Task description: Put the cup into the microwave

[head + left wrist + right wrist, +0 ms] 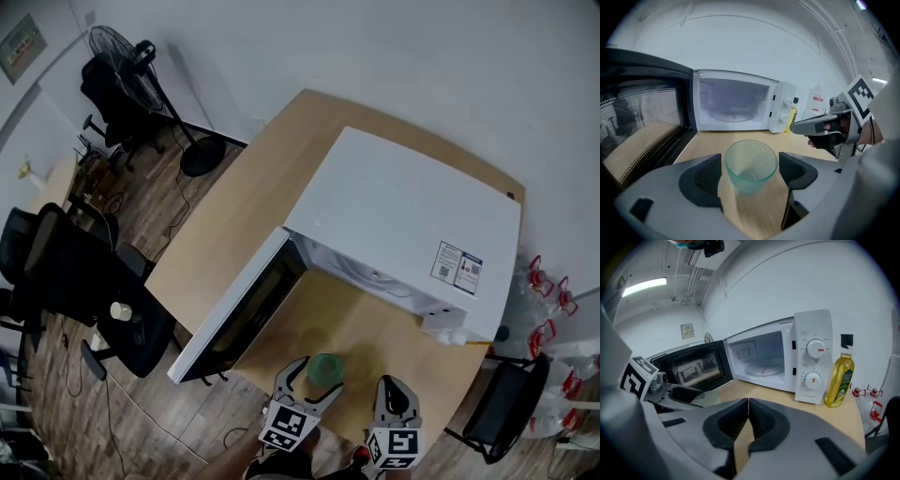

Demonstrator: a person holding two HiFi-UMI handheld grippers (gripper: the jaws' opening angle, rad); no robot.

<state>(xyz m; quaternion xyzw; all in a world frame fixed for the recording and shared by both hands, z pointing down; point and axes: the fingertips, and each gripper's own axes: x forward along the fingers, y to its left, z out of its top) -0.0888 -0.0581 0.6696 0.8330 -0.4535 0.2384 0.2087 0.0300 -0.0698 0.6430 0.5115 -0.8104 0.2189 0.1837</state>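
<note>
A clear greenish glass cup (751, 164) stands upright on the wooden table (380, 328) in front of the white microwave (403, 216). The microwave's door (246, 309) hangs wide open and its cavity (733, 101) holds only the turntable. My left gripper (751, 172) is open, with one pad on each side of the cup and a small gap at each. From the head view the cup (325, 368) shows between those fingers. My right gripper (748, 420) is shut with nothing in it, just right of the left one (394, 392). It sees the cup (703, 398) at its left.
A yellow oil bottle (840, 378) stands right of the microwave's control panel (813, 362). The open door (637, 126) lies along the left of the cup. Office chairs (56, 272) and a fan (122, 56) stand on the floor at left, another chair (506, 403) at right.
</note>
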